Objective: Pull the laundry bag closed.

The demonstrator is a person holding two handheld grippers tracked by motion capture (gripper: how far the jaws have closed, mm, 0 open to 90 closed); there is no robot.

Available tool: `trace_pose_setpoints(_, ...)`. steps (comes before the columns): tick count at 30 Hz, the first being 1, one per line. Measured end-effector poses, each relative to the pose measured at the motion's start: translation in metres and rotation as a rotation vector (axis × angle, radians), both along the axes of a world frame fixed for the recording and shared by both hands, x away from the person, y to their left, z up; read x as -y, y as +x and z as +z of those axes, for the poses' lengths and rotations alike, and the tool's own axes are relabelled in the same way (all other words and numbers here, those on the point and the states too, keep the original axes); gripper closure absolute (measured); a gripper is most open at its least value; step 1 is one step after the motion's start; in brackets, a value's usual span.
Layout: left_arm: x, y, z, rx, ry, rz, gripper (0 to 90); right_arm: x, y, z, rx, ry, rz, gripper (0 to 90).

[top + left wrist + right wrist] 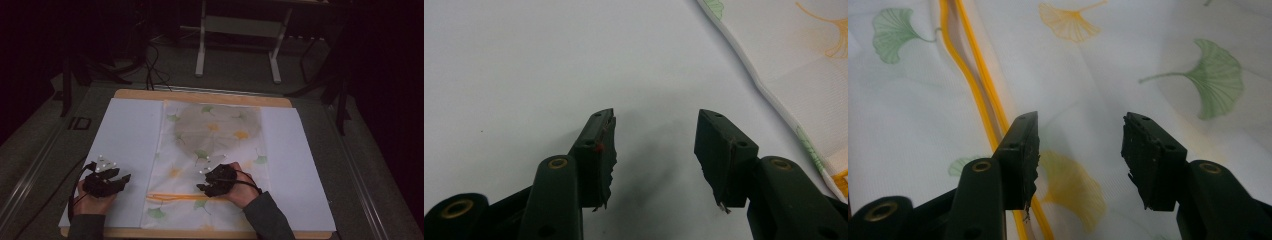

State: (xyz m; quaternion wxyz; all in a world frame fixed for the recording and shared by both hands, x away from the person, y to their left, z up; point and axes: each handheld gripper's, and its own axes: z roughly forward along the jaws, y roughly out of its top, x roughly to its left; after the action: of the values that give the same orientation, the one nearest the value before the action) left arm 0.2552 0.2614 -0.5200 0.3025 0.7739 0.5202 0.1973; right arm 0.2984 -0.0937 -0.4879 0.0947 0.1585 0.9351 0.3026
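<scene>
High view: at the left, the left gripper (125, 178) rests on the white sheet (127, 135) beside the cloth, parked out of the way, it seems, while the other hand works. The left gripper view has its jaws spread with nothing between them, bare white sheet beneath and the cloth's hem off to one side.

Toward the middle, the leaf-printed cloth (215, 150) lies flat down the centre of the sheet, with a darker round patch (217, 125) at its far end and a yellow stripe (175, 196) across its near end. The right gripper (201, 188) sits over the near part of the cloth, probably lined up to pinch the fabric by the stripe. In the right gripper view its jaws stand apart over the cloth (1128, 75), gripping nothing yet.

The sheet covers a wooden board (200, 95). The room is dim, with a white table frame (240, 30) and cables (152, 70) on the grey floor behind.
</scene>
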Motion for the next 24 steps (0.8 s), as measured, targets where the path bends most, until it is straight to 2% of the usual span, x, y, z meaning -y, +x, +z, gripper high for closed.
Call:
trace_pose_setpoints(12, 0.0, 0.0, 0.0, -0.001, 0.007, 0.0, 50.6, -0.028, -0.003, -0.004, -0.008, -0.008, 0.065, 53.3)
trace_pose_setpoints(24, 0.001, -0.001, 0.001, 0.003, 0.01, -0.003, 50.6, -0.046, -0.007, -0.007, -0.016, -0.009, 0.097, 53.8)
